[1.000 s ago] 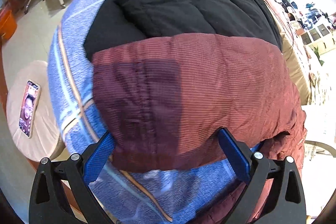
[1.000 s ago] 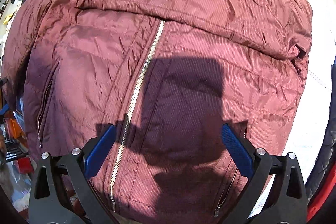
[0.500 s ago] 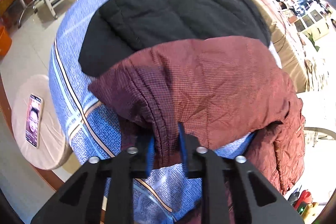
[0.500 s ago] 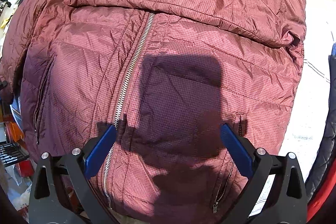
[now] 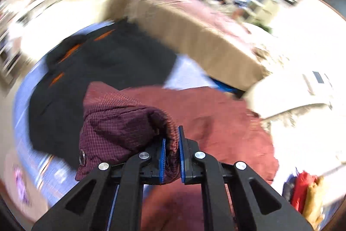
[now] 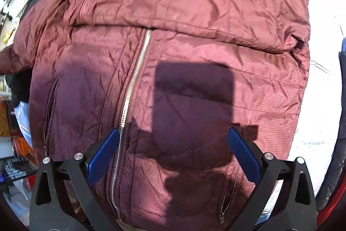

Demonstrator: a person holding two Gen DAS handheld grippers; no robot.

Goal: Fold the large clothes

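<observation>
A maroon quilted jacket (image 6: 183, 14) lies front up with its zipper (image 6: 134, 83) closed. My right gripper (image 6: 173, 135) hangs open just above its lower front, with nothing between the fingers. In the left wrist view, the left gripper (image 5: 172, 138) pinches a raised fold of the maroon jacket (image 5: 121, 122). Its jaws are closing, with the fabric pressed between the blue pads. The fold is lifted off the blue patterned bedspread (image 5: 23, 88), and the rest of the jacket spreads out to the right. This view is blurred.
A black jacket (image 5: 103, 62) with orange marks lies beyond the maroon one on the bedspread. A beige bed or sofa (image 5: 205, 44) stands behind. Red and yellow items (image 5: 302, 192) sit low at the right. A dark garment (image 6: 337, 144) hangs at the right edge.
The left gripper went from open around the jacket's edge to pinching it, then rose and swung right, carrying the fold up. The right gripper drifted slightly over the jacket and stayed open.
</observation>
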